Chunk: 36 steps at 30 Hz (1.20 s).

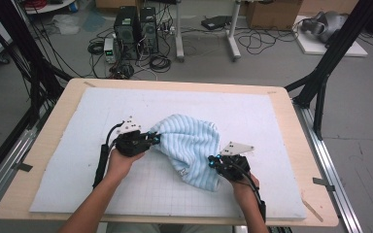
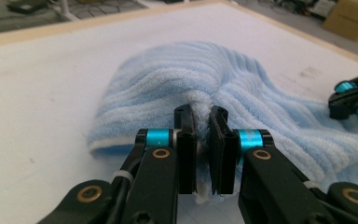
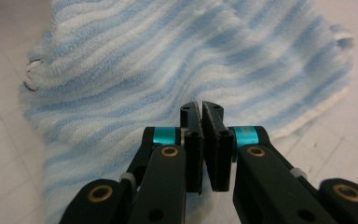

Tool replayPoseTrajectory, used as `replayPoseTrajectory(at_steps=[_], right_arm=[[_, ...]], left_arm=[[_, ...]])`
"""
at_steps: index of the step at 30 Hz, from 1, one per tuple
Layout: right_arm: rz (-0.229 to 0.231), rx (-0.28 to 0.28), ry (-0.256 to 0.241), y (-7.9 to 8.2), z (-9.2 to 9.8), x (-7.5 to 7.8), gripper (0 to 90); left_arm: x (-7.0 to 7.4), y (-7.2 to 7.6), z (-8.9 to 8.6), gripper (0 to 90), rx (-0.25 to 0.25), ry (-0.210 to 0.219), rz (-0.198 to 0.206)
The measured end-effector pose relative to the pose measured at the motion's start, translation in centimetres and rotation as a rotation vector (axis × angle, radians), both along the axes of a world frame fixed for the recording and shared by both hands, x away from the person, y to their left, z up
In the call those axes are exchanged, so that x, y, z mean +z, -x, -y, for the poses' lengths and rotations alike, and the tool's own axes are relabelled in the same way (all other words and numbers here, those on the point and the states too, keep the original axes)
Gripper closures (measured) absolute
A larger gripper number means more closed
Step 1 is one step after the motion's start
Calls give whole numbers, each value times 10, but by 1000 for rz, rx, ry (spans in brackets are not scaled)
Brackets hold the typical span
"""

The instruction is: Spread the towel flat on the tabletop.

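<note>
While both tools pinch it, the blue towel lies bunched.

white gridded mat on wooden table — floor behind: two computer towers | cardboard box

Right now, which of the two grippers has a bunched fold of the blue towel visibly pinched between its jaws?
The left gripper: a fold of the striped blue towel bulges up between its jaws. The right gripper shows none.
</note>
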State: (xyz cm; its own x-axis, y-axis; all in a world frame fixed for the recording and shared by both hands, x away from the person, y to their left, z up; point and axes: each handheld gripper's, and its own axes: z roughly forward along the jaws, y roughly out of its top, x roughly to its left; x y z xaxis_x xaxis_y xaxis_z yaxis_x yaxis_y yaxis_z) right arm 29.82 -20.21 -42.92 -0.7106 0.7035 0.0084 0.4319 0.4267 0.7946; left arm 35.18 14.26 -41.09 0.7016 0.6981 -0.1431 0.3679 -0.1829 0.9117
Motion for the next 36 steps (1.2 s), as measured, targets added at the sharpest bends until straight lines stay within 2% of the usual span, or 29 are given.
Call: replayPoseTrajectory(at_steps=[2, 3, 7, 9, 12, 14, 17, 21, 24, 25, 28, 30, 31, 33, 35, 36], right_arm=[[9, -30, -20, -5, 3, 5, 869], [14, -41, -29, -8, 4, 6, 868], [17, -117, 8, -32, 7, 5, 868], [19, -167, 16, -43, 7, 1, 868], [43, -247, 34, -54, 7, -1, 866], [68, -313, 40, -59, 11, -1, 864], [75, -395, 66, -66, 19, -3, 864], [19, -458, 122, -77, 27, -12, 864], [14, -461, 145, -80, 27, -14, 863], [8, -457, 151, -82, 26, -16, 859], [8, -442, 133, -82, 26, -17, 836], [7, -429, 107, -80, 28, -15, 782], [8, -420, 88, -79, 29, -14, 750], [21, -373, 38, -74, 31, -11, 716], [47, -334, 68, -68, 30, -8, 698], [50, -320, 65, -65, 32, -6, 682]], left_arm=[[0, -6, 0, 826, 12, -16, -6], [-2, -12, 2, 826, 19, -9, 2], [-7, -26, 9, 827, 59, -14, 64], [-11, -34, 14, 827, 77, -33, 71], [-11, -44, 23, 826, 92, -15, 97], [-10, -48, 30, 827, 103, 1, 135], [-11, -57, 47, 826, 92, -44, 135], [-23, -63, 62, 827, 83, -99, 126], [-29, -68, 61, 824, 103, -79, 97], [-30, -69, 60, 816, 104, -86, 93], [-32, -70, 58, 691, 114, -68, 46], [-31, -69, 55, 611, 112, -71, 19], [-30, -69, 54, 585, 108, -59, 6], [-27, -65, 51, 543, 96, -49, 7], [-24, -60, 49, 495, 82, -42, 19], [-23, -58, 47, 490, 74, -42, 24]])
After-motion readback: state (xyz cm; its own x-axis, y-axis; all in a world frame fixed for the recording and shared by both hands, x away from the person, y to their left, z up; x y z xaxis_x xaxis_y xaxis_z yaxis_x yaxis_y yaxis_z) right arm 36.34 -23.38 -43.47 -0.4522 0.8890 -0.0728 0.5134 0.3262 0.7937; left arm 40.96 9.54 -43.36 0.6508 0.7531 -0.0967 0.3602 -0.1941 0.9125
